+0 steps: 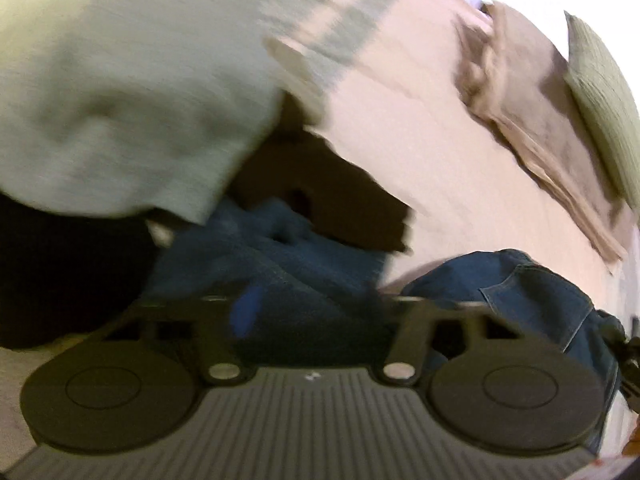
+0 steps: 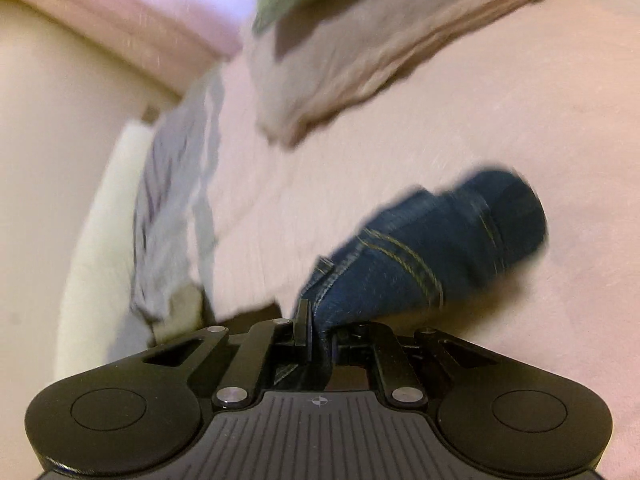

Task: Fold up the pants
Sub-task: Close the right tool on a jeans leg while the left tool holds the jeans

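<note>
Dark blue jeans (image 2: 424, 248) lie bunched on the pink bed sheet (image 2: 500, 128), and my right gripper (image 2: 314, 320) is shut on their near edge, with the denim pinched between its fingers. In the blurred left wrist view more of the jeans (image 1: 280, 264) sags across the front of my left gripper (image 1: 312, 304). Its linkage arms are spread wide and its fingertips are hidden by the cloth. Another part of the jeans with a back pocket (image 1: 520, 300) rests on the sheet to the right.
A person in a pale top (image 1: 120, 100) and dark trousers stands close on the left. A folded beige garment (image 1: 532, 120) and a green cloth (image 1: 600, 100) lie farther along the bed. A grey striped garment (image 2: 172, 200) hangs at the bed's left edge.
</note>
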Demonstrator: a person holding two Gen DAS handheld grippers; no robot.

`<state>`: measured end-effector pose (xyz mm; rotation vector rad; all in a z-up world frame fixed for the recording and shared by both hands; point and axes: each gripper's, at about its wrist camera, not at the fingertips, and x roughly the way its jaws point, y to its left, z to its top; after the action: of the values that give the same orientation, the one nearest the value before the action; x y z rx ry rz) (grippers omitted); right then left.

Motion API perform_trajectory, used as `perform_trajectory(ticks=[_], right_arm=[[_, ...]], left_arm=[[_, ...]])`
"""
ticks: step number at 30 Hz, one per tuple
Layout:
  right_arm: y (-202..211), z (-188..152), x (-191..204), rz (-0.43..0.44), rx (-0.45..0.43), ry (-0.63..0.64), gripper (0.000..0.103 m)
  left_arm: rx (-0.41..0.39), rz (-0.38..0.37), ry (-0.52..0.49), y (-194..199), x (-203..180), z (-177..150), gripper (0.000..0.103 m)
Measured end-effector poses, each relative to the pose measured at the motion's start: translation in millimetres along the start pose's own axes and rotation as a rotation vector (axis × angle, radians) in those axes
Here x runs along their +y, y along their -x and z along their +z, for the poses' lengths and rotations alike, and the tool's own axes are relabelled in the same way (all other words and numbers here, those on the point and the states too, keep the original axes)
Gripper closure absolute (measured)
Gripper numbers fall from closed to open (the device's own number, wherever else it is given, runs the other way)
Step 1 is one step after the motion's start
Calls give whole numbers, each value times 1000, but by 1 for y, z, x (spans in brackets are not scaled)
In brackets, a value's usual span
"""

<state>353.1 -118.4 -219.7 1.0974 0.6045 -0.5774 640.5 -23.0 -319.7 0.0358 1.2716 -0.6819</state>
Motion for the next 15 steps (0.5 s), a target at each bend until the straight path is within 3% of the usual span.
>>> perform_trajectory(ticks=[1, 5, 9, 15], right_arm=[[13, 5, -4, 12, -28, -11, 99], [68, 34, -2, 68, -144, -13, 99], [144, 73, 6, 175, -346, 9, 99], [297, 116, 26, 263, -642, 218, 98]], left_arm=[[3, -27, 8, -2, -8, -2, 92], [-57, -52, -36, 16, -50, -15, 95], [-147, -85, -102, 49, -104, -11, 103], [-312, -265, -234, 121, -231, -25, 103]])
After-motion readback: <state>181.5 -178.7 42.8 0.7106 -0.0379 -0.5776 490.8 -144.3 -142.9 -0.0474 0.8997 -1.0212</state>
